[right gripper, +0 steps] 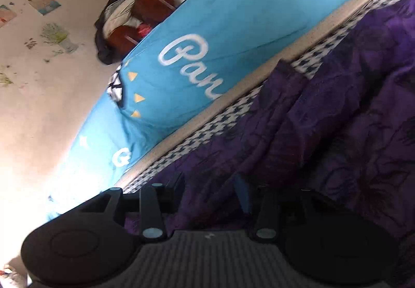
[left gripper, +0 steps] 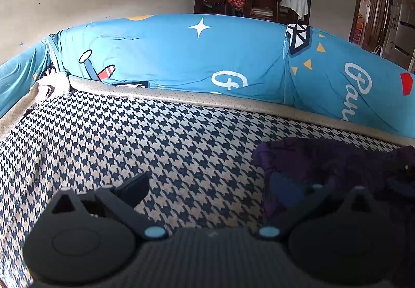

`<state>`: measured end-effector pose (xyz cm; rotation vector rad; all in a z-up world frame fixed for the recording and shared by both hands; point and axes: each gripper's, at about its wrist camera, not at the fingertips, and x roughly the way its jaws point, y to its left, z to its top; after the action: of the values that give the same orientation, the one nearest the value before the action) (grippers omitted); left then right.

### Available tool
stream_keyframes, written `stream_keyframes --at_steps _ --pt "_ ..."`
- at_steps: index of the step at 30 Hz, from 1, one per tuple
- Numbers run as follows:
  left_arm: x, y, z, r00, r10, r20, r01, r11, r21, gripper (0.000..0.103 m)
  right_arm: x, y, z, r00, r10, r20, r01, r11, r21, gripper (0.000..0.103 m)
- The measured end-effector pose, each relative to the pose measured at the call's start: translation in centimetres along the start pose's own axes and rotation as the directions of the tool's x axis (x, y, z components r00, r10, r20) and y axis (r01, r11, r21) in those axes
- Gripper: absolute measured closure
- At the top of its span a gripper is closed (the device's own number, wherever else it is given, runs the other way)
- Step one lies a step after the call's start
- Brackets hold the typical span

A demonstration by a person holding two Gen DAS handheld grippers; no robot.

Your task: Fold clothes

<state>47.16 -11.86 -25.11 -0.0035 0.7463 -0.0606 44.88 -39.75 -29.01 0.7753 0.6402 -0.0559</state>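
Since the purple garment (right gripper: pixel 337 106) is bunched and rumpled rather than lying flat, the folding looks barely underway, if it has begun at all. No clean crease or squared-off panel shows anywhere, just loose ridges of fabric running toward the back edge of the houndstooth cover (left gripper: pixel 155 145). It sits on the right part of that cover, close to the beige trim (left gripper: pixel 207 100) where the blue quilt (left gripper: pixel 181 54) rises behind it. The left half of the cover is bare, so there's plenty of room to spread things out.

Left gripper (left gripper: pixel 207 187): jaws spread wide, nothing between them. One finger hangs over bare houndstooth, the other sits over the near left edge of the garment, but whether it's touching the cloth is hard to tell since it's dark on dark.

Right gripper (right gripper: pixel 207 187): tilted hard to one side, jaws partly apart, hovering low over the purple fabric. Cloth fills the view between and under the fingers, but the pads don't seem to be pinching it, so it reads as empty-handed right now.

So what's left is pretty much everything: get hold of an edge or corner, flatten the thing out on the cover, then do the actual folds. Which end is which can't be made out from these views, it's just a dark lump with some faint pattern.
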Motion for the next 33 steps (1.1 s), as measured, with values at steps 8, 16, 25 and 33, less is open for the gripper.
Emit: stream_keyframes --at_steps 8,16,25,33 --pt "0.0 -0.3 -0.2 1.000 -0.004 -0.003 0.004 1.000 0.012 0.000 1.3 -1.4 0.2 0.999 0.029 -0.013 -0.028 0.998 0.064 0.059" --pt "0.0 0.1 -0.2 1.000 0.004 0.001 -0.004 1.000 0.010 0.000 2.4 -0.7 0.1 0.991 0.129 0.026 -0.130 0.991 0.013 0.086" --pt "-1.6 1.3 1.3 0.996 0.050 0.073 -0.050 0.999 -0.005 0.000 1.1 5.0 -2.3 0.944 0.329 -0.030 -0.328 0.921 -0.209 0.090" --pt "-3.3 4.5 3.0 0.988 0.095 0.122 -0.085 0.993 -0.084 0.000 0.2 11.6 -10.7 0.824 0.454 -0.339 -0.565 0.709 -0.423 0.090"
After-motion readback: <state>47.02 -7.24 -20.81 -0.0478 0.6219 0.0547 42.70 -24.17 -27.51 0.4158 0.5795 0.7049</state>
